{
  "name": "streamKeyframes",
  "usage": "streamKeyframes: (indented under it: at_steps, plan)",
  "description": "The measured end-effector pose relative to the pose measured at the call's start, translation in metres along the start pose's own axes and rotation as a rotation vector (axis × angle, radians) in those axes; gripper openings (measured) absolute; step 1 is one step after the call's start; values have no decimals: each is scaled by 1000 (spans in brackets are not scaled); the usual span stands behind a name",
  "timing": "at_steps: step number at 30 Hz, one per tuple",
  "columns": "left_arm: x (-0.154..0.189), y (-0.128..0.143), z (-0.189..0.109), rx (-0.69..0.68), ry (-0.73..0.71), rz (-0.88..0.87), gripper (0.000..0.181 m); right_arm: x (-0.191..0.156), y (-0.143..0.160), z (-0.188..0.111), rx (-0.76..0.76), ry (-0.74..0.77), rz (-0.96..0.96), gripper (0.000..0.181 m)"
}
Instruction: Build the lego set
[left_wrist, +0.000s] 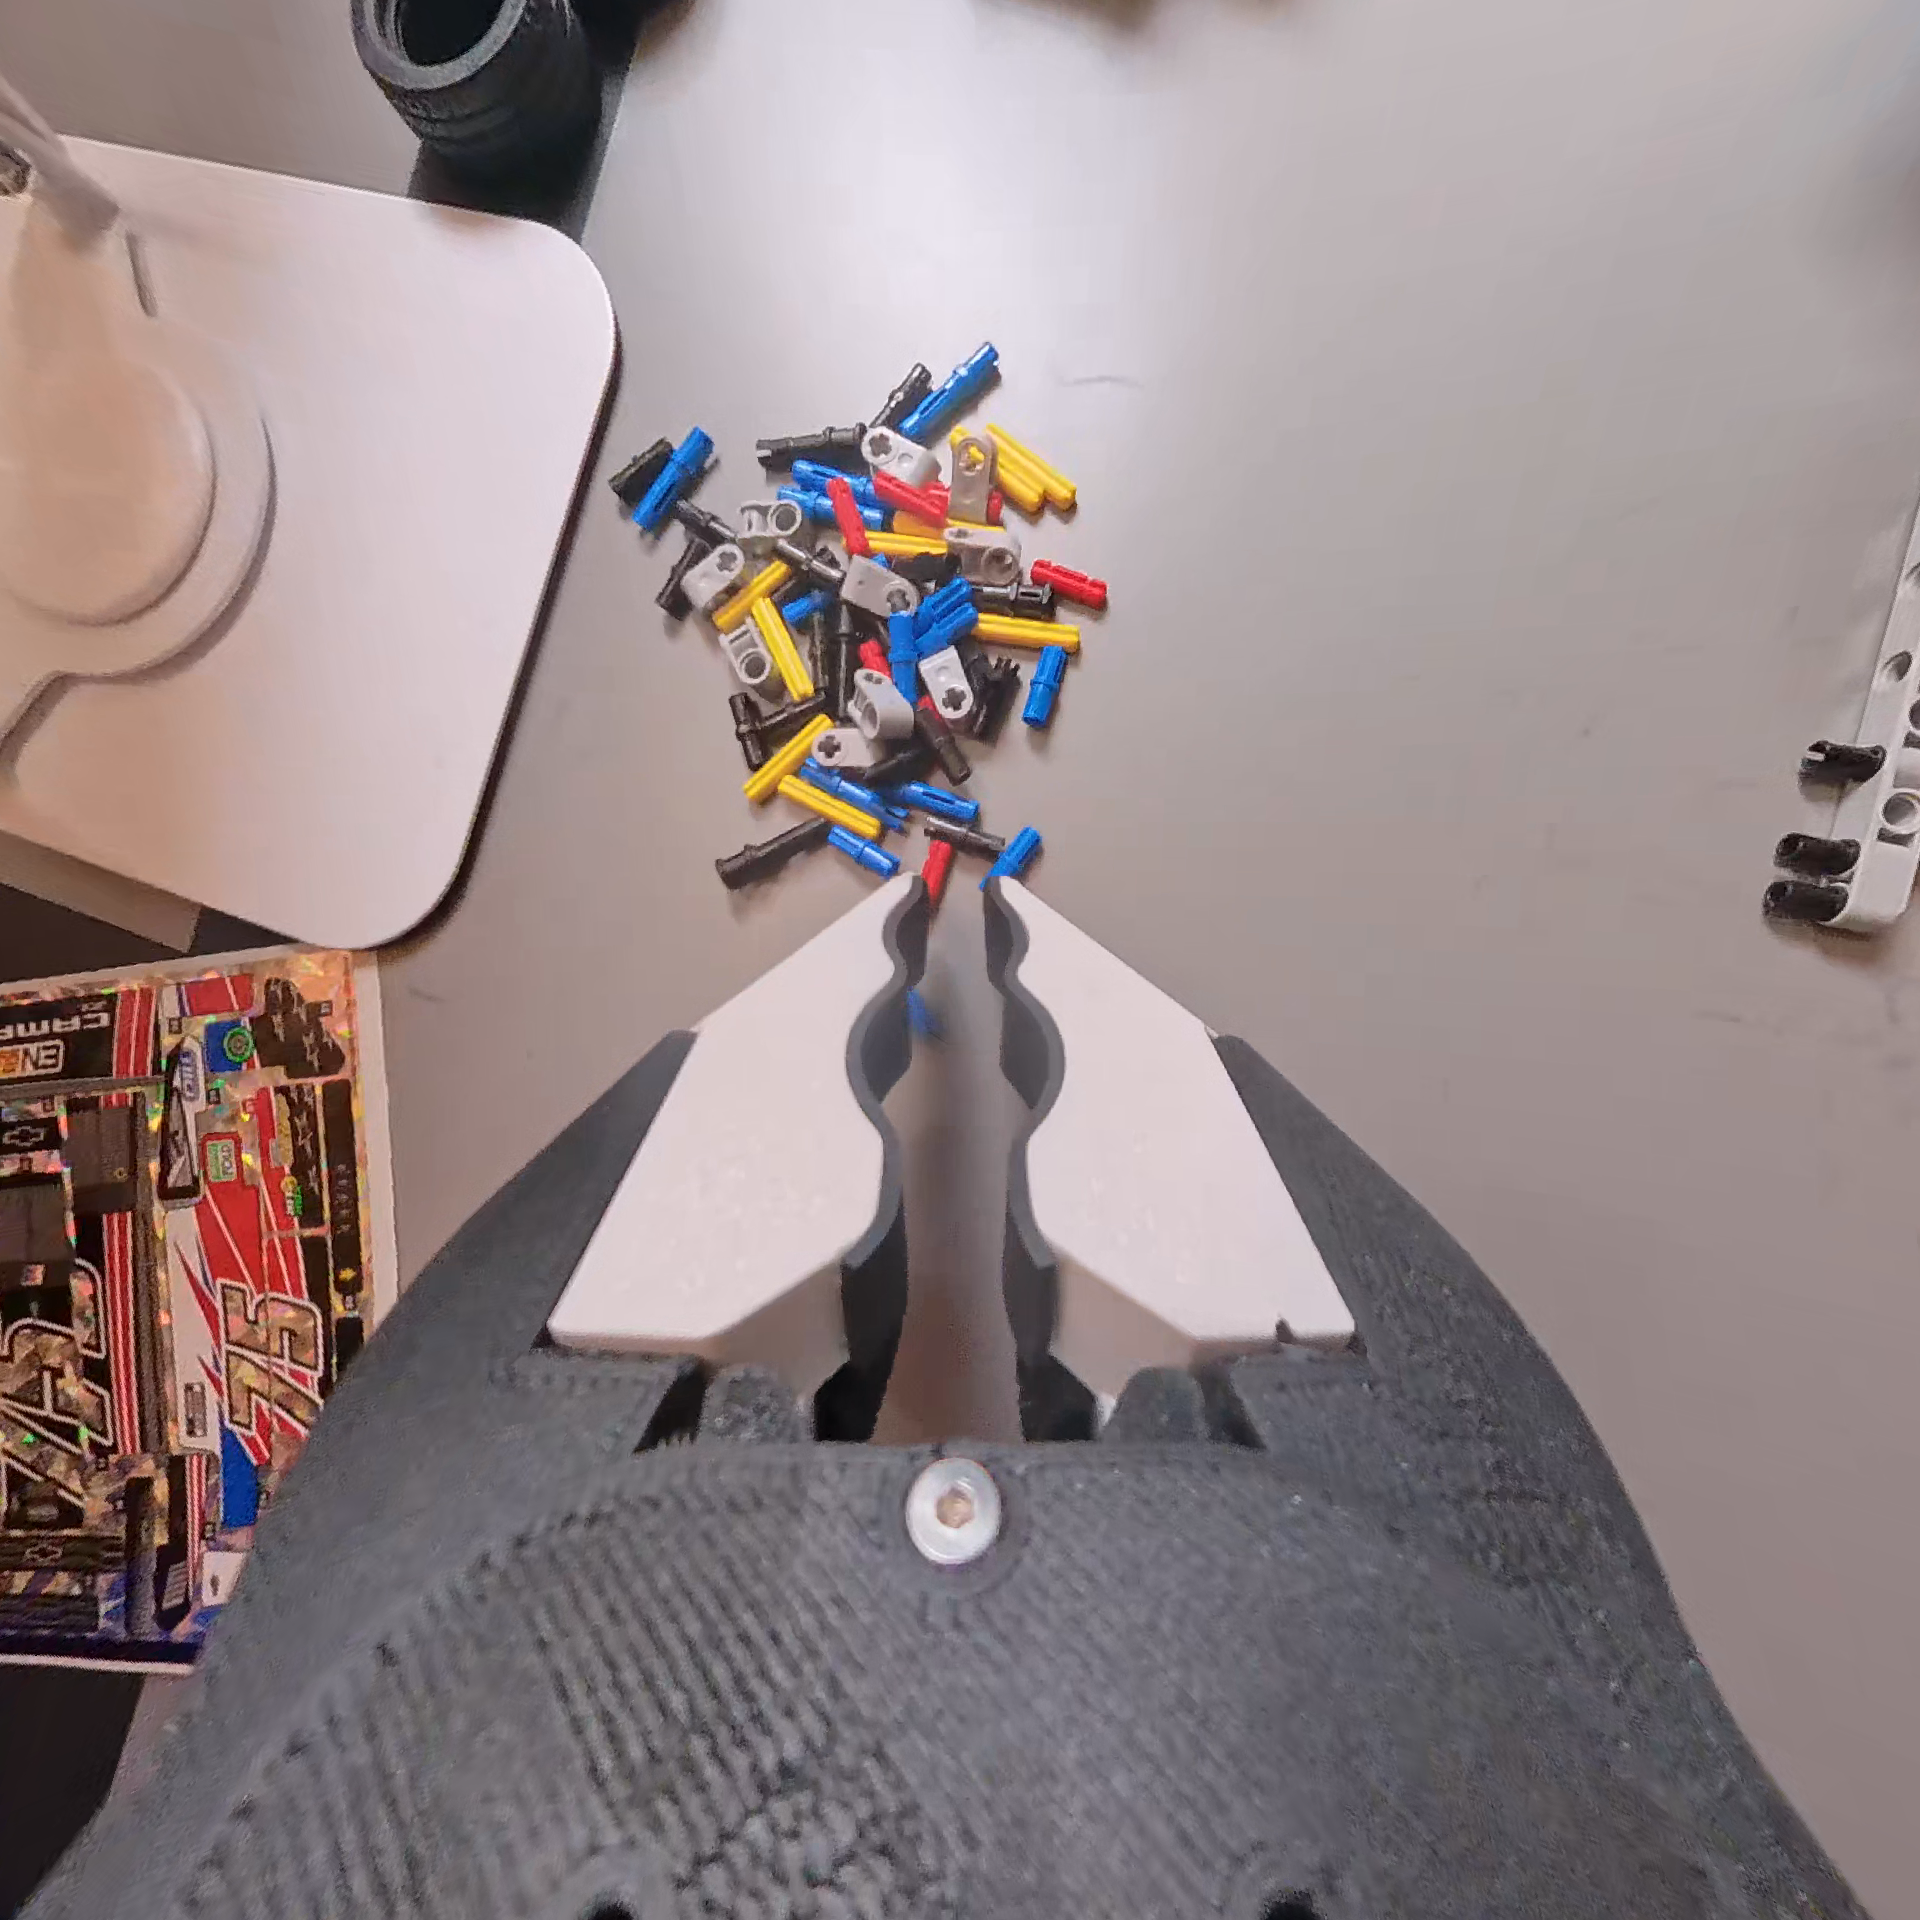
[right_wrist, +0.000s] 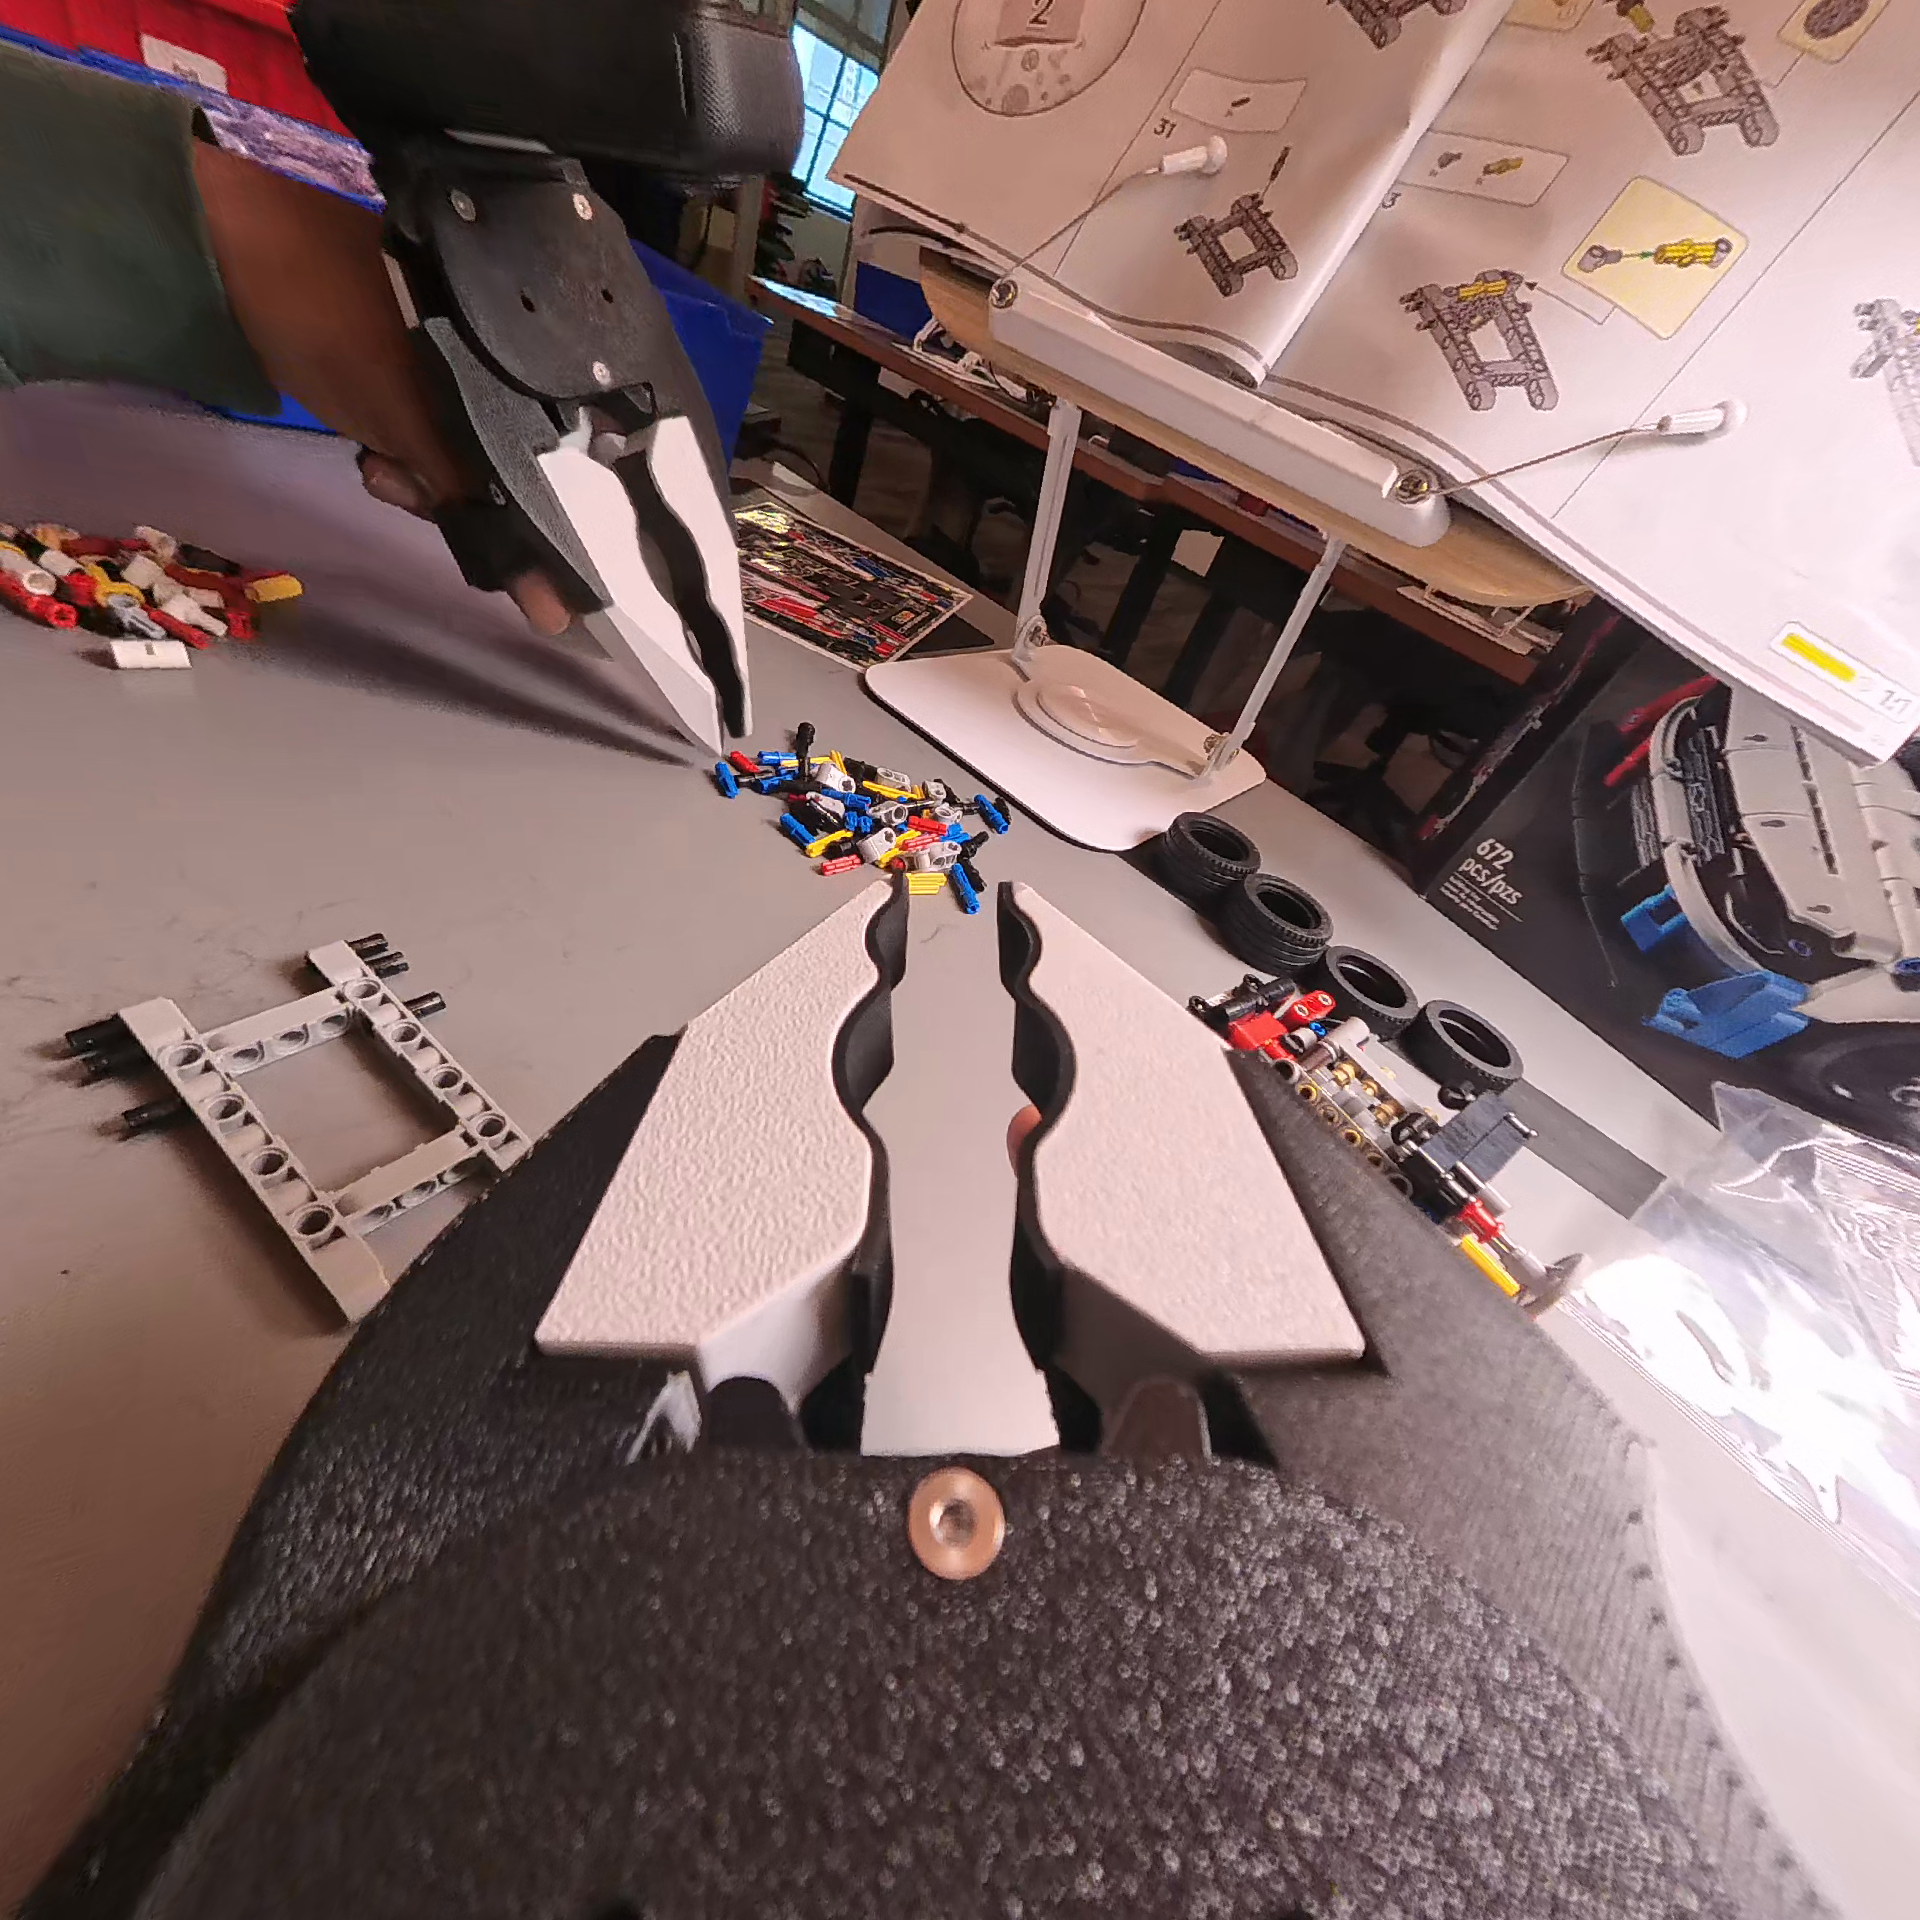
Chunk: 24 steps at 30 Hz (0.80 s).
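Observation:
A pile of small pins and connectors (left_wrist: 883, 613), blue, yellow, red, black and grey, lies on the grey table. My left gripper (left_wrist: 951, 883) is at the pile's near edge with its jaws a narrow gap apart. A red pin (left_wrist: 935, 868) lies just past the tips and a blue pin (left_wrist: 1013, 854) lies by the right tip. In the right wrist view the left gripper (right_wrist: 724, 727) points down at the pile (right_wrist: 873, 821). My right gripper (right_wrist: 951, 888) is open and empty, above the table short of the pile. A grey beam frame (right_wrist: 312, 1091) with black pins lies to its left.
A white stand base (left_wrist: 312, 520) holds the instruction booklet (right_wrist: 1455, 208). A sticker sheet (left_wrist: 177, 1299) lies beside it. Black tyres (right_wrist: 1278, 920), the set's box (right_wrist: 1714, 883), a plastic bag (right_wrist: 1787, 1299), part-built pieces (right_wrist: 1351, 1081) and a second parts pile (right_wrist: 135, 587) surround the work area.

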<state>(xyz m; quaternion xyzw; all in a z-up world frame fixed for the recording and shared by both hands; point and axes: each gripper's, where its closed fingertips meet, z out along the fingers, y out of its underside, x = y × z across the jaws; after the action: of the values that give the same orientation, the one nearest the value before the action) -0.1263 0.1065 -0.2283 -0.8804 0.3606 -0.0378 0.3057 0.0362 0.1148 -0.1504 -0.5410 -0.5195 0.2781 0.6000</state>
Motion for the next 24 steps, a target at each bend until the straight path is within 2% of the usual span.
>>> streamKeyframes:
  at_steps: [1,6,14,21,24]
  plan:
    - [1,-1,2,-3,2,4,7,0,0,0,-1,-2,-1,16]
    - [-4,-3,8,-15,-25,14,5,-3,1,1,-6,-12,-19,15]
    - [3,-6,11,-5,17,61,14,-6,4,2,-17,-30,-30,15]
    - [8,-7,12,9,72,85,9,-7,6,3,-27,-40,-33,15]
    - [7,-8,13,18,79,89,14,-8,6,3,-29,-43,-36,15]
